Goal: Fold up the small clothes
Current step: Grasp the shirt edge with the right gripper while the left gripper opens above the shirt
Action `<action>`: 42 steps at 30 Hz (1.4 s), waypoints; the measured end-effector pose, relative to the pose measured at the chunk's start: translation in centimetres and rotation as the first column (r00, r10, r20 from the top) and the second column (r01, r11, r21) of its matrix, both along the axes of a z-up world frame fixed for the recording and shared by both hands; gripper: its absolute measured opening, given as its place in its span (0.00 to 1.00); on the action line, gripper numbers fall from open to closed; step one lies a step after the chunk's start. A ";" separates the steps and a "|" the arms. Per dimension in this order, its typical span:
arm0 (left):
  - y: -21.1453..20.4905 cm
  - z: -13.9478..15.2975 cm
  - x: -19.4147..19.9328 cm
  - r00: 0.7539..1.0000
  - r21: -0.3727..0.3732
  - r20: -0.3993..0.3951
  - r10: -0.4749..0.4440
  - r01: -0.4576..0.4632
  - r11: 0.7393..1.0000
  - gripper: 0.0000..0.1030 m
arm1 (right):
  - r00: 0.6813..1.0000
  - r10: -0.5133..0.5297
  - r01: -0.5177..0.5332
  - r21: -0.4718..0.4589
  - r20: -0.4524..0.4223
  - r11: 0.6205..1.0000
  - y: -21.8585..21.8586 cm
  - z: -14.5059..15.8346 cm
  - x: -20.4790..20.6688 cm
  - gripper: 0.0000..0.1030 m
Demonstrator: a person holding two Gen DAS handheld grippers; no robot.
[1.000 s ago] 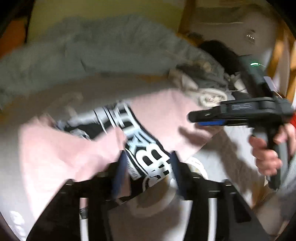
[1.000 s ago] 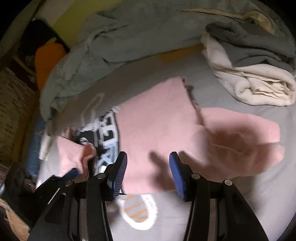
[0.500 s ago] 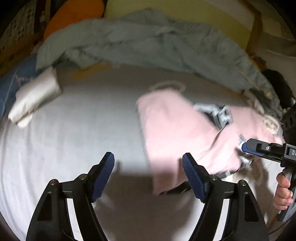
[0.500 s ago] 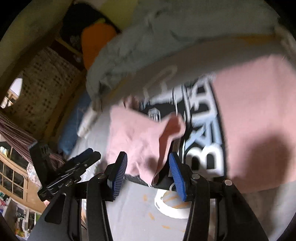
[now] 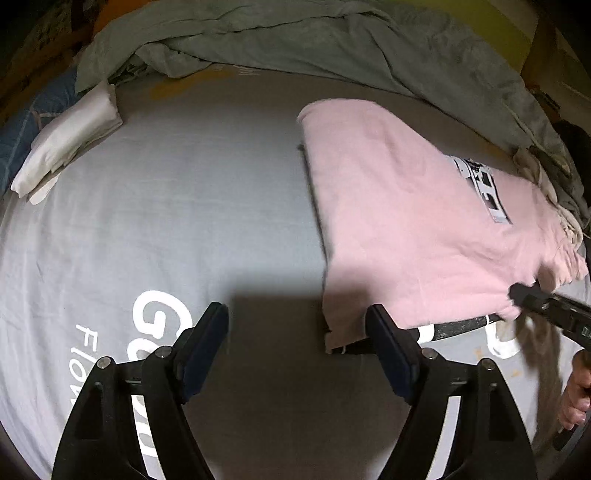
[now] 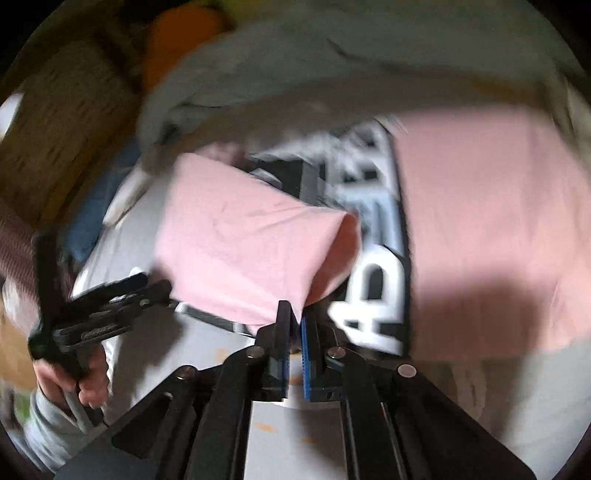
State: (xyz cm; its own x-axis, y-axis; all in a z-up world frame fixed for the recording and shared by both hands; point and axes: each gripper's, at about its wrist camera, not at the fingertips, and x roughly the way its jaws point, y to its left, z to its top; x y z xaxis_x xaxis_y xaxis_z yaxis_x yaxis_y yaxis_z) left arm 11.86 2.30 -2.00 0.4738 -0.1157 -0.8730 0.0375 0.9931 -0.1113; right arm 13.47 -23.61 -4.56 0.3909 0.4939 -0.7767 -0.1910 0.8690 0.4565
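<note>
Grey sheet (image 5: 184,221), rumpled blanket (image 5: 332,40) behind; left hand-held gripper (image 5: 299,332) wide, empty; right hand-held gripper (image 6: 294,325) pinches pink shirt (image 6: 236,251).

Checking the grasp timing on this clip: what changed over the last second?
The right gripper jaws have just closed on the folded sleeve edge of the pink shirt. The left gripper let go, its jaws have been opening, nothing between them. The grey blanket and white folded cloth stayed put.

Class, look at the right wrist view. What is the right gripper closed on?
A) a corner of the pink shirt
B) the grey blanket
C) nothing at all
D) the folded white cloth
A: the right gripper is pinched shut on a folded-over corner of the pink shirt.
</note>
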 end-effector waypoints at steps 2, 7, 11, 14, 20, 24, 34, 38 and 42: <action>-0.3 -0.2 0.1 1.000 0.008 0.000 -0.004 0.004 1.000 0.79 | 0.998 -0.035 0.039 0.064 -0.055 0.997 -1.1 -0.4 0.4 0.05; -0.7 -0.6 0.3 1.000 0.037 0.007 -0.018 0.018 0.999 0.83 | 1.000 -0.028 0.029 -0.087 0.014 0.996 -1.2 2.1 1.2 0.21; -0.7 -0.6 -0.2 0.999 0.059 0.021 -0.033 0.032 0.998 0.84 | 0.988 -0.117 0.121 -0.040 0.102 0.992 -3.9 4.0 1.5 0.27; -0.8 -0.6 -0.2 0.999 0.063 0.021 -0.027 0.025 0.998 0.84 | 0.986 -0.046 0.050 -0.018 0.160 0.999 -3.1 4.7 1.8 0.30; -0.9 -0.6 -0.3 0.999 0.065 0.027 -0.022 0.020 0.998 0.84 | 0.991 0.040 -0.024 -0.128 0.128 0.991 1.5 1.9 2.6 0.01; -0.8 -0.5 -0.2 1.000 0.061 0.022 -0.023 0.021 0.998 0.85 | 0.984 -0.029 0.064 -0.201 0.173 0.978 0.8 2.1 1.5 0.01; -0.8 -0.3 -0.3 0.999 0.057 0.043 -0.028 0.026 0.998 0.83 | 0.975 -0.201 0.210 -0.100 0.090 0.973 -4.1 2.5 0.5 0.25; -2.1 1.5 -2.0 0.988 0.021 0.112 -0.106 0.104 0.994 0.81 | 0.874 -0.475 0.467 0.093 0.098 0.879 -10.1 3.4 -3.5 0.52; -4.1 4.7 -4.2 0.932 0.095 0.325 -0.161 0.137 0.986 0.82 | 0.670 -0.723 0.724 0.068 0.168 0.686 -14.7 4.1 -7.3 0.59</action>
